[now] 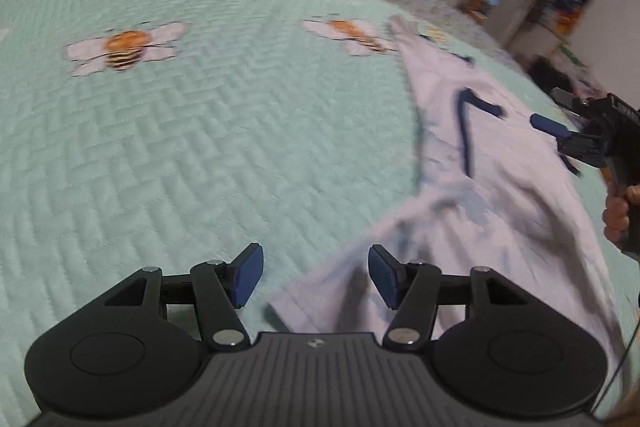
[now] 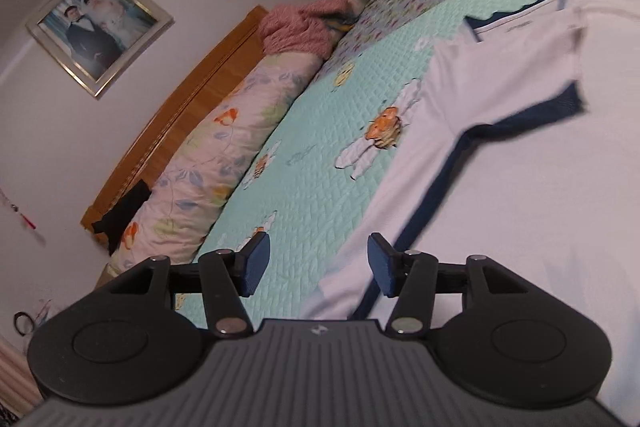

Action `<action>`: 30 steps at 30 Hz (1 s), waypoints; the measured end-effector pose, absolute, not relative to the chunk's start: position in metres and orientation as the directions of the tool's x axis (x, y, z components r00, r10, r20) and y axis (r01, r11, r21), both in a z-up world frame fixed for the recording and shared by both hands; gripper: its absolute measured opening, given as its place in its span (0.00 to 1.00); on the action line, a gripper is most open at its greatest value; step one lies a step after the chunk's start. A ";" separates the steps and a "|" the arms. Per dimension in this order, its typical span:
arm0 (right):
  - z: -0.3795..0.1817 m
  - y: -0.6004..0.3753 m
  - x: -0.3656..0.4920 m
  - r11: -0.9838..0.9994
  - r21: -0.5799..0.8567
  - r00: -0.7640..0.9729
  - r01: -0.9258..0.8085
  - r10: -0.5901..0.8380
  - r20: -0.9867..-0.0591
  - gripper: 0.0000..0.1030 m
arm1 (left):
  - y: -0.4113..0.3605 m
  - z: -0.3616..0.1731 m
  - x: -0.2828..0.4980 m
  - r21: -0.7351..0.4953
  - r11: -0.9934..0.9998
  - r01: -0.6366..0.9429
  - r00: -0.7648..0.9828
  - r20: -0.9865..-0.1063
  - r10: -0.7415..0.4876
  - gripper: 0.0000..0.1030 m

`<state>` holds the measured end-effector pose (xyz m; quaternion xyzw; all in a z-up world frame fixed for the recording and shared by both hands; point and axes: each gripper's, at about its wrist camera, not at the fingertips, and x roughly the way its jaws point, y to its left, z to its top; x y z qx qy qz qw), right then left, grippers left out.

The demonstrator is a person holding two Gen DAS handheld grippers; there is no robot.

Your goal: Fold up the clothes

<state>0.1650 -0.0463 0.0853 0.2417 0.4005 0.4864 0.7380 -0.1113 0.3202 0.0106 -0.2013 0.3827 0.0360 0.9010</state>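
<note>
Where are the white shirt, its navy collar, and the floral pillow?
white shirt [image 2: 520, 207]: right wrist view, on its flat white body.
navy collar [image 2: 516, 21]: right wrist view, on the collar band.
floral pillow [image 2: 224, 135]: right wrist view, on its side.

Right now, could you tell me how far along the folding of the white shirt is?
Early stage. Done: the white shirt with navy trim lies on the mint quilt, one sleeve apparently turned over the body. In hand: nothing; the left gripper and right gripper both stand open above the fabric, gripping no cloth. Left: the shirt is rumpled near the left gripper, so the main folds remain.
</note>
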 end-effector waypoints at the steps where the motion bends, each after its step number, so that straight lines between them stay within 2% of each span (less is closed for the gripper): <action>1: 0.087 -0.055 0.153 0.428 0.744 0.223 -0.512 0.903 -0.366 0.55 | 0.319 0.009 -0.114 -0.339 0.921 -0.191 0.710 -0.696 -0.109 0.59; 4: 0.092 -0.082 0.113 0.474 0.748 0.262 -0.465 0.880 -0.395 0.55 | 0.316 0.007 -0.114 -0.312 0.939 -0.148 0.696 -0.707 -0.125 0.52; 6: 0.092 -0.100 0.081 0.494 0.759 0.272 -0.424 0.869 -0.414 0.55 | 0.314 0.006 -0.113 -0.293 0.949 -0.120 0.686 -0.715 -0.134 0.30; 10: 0.079 -0.136 0.029 0.524 0.788 0.310 -0.325 0.846 -0.435 0.55 | 0.336 0.002 -0.114 -0.413 0.899 -0.145 0.683 -0.699 -0.211 0.21; 14: 0.056 -0.164 -0.006 0.492 0.853 0.362 -0.175 0.838 -0.410 0.55 | 0.335 0.004 -0.115 -0.448 0.881 -0.151 0.684 -0.691 -0.234 0.22; 16: 0.049 -0.168 -0.018 0.475 0.869 0.381 -0.141 0.836 -0.395 0.55 | 0.341 0.003 -0.119 -0.513 0.838 -0.187 0.701 -0.667 -0.252 0.35; 18: 0.046 -0.170 -0.028 0.471 0.872 0.394 -0.136 0.833 -0.388 0.55 | 0.346 0.001 -0.123 -0.557 0.801 -0.219 0.714 -0.651 -0.257 0.40; 23: 0.040 -0.176 -0.041 0.465 0.879 0.395 -0.109 0.832 -0.391 0.55 | 0.349 -0.005 -0.130 -0.581 0.770 -0.264 0.727 -0.644 -0.237 0.35; 26: 0.036 -0.181 -0.045 0.474 0.876 0.384 -0.094 0.829 -0.407 0.56 | 0.358 -0.011 -0.133 -0.638 0.717 -0.283 0.744 -0.618 -0.256 0.34; 28: 0.032 -0.184 -0.046 0.477 0.875 0.383 -0.080 0.825 -0.415 0.56 | 0.365 -0.017 -0.136 -0.660 0.684 -0.311 0.748 -0.614 -0.253 0.23; 29: 0.031 -0.184 -0.046 0.479 0.875 0.385 -0.077 0.824 -0.417 0.56 | 0.365 -0.018 -0.136 -0.645 0.691 -0.326 0.741 -0.628 -0.236 0.08; 30: 0.030 -0.184 -0.046 0.481 0.874 0.387 -0.075 0.822 -0.419 0.56 | 0.362 -0.016 -0.136 -0.610 0.717 -0.336 0.731 -0.649 -0.209 0.01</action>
